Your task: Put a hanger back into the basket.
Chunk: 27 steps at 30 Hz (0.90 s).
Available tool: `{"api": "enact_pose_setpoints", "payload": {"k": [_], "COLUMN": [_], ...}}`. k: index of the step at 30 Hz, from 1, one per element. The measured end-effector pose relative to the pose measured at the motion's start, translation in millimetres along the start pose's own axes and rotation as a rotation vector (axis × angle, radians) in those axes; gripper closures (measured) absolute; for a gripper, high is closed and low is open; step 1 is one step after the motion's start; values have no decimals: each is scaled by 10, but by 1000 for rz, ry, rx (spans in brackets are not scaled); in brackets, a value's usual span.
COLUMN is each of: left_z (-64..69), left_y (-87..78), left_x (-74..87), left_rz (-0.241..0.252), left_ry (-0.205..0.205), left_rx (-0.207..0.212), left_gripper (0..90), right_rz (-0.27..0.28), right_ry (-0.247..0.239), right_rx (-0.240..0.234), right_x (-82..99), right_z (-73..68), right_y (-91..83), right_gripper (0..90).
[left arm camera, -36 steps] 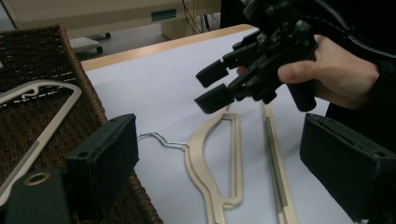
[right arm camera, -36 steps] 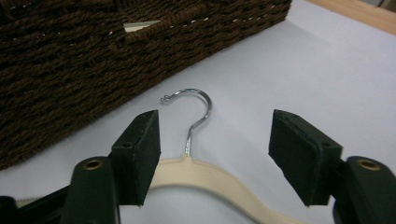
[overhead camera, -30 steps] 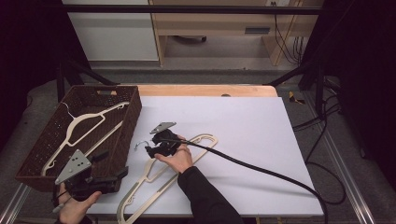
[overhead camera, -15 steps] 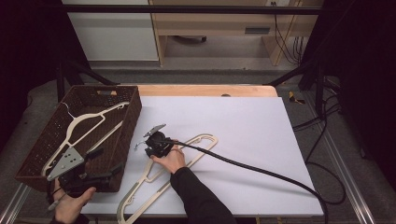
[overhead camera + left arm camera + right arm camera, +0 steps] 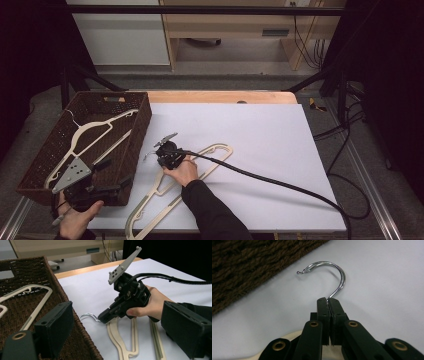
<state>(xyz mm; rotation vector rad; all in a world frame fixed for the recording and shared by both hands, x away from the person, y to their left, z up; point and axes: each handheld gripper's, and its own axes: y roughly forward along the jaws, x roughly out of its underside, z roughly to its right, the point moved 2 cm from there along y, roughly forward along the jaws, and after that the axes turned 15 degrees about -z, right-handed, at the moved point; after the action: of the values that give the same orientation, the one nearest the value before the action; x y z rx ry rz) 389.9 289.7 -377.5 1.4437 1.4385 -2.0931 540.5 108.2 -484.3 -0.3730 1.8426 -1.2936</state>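
Note:
A cream hanger [image 5: 205, 162] lies flat on the white table, its chrome hook [image 5: 337, 272] pointing at the basket. My right gripper [image 5: 328, 301] is low over the table. Its jaws have just been closing, and they are now shut on the stem of the hook [image 5: 87, 315]. The left gripper view shows this gripper [image 5: 102, 318] from the side, held in a hand. My left gripper [image 5: 114, 174] hovers open at the basket's near right corner, with nothing between its pads [image 5: 55, 325]. A second cream hanger [image 5: 90, 132] lies inside the basket.
The brown wicker basket [image 5: 142, 125] stands on the left of the table, its wall close to the hook. A thick black cable [image 5: 280, 182] trails from the right gripper across the white sheet [image 5: 260, 130] to the right. A wooden edge runs along the far side.
The right gripper has slid left and down to the hanger's hook, and its jaws have closed on the stem. The left gripper has barely moved.

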Motion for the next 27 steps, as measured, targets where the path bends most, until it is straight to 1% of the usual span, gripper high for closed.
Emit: {"api": "enact_pose_setpoints", "payload": {"k": [1,3,4,5,6,7,8,9,10,12,13,15,17,21,27], "left_z": [8,26,35,43,48,53,59,70,81,114,134,171,218,291,387], "left_y": [2,6,9,15,19,24,28,30,31,43,52,71,99,164,364], "left_x": [-1,-1,-2,-3,-4,-4,-3,-2,-3,-5,-4,0,10,28,65], "left_rz": [-1,-7,-9,-12,-16,-19,-22,-24,-27,-33,-39,-55,-80,-126,-206], "left_ry": [1,5,10,14,17,20,19,17,22,28,29,40,45,46,35], "left_rx": [1,5,3,4,3,3,5,10,14,20,27,27,36,55,71], "left_gripper": [111,112,113,114,114,114,114,116,119,129,134,147,166,195,260], "right_rz": [2,17,17,31,36,40,40,45,42,55,57,72,95,118,151], "right_ry": [0,-1,6,-14,-13,-2,-6,-11,-16,-29,-17,-24,-40,-48,-78], "right_rx": [7,5,13,24,26,20,27,24,30,27,21,15,8,6,0], "right_x": [-2,-6,-9,-11,-14,-21,-23,-25,-23,-19,-17,-7,3,14,48], "right_z": [-5,-13,-24,-16,-17,-22,-18,-17,-18,-24,-39,-40,-32,-45,-90], "right_y": [-23,-47,-70,-85,-101,-112,-124,-132,-150,-176,-199,-249,-298,-408,-545], "right_gripper": [888,889,889,889,889,889,889,889,890,890,890,890,891,891,891]}}
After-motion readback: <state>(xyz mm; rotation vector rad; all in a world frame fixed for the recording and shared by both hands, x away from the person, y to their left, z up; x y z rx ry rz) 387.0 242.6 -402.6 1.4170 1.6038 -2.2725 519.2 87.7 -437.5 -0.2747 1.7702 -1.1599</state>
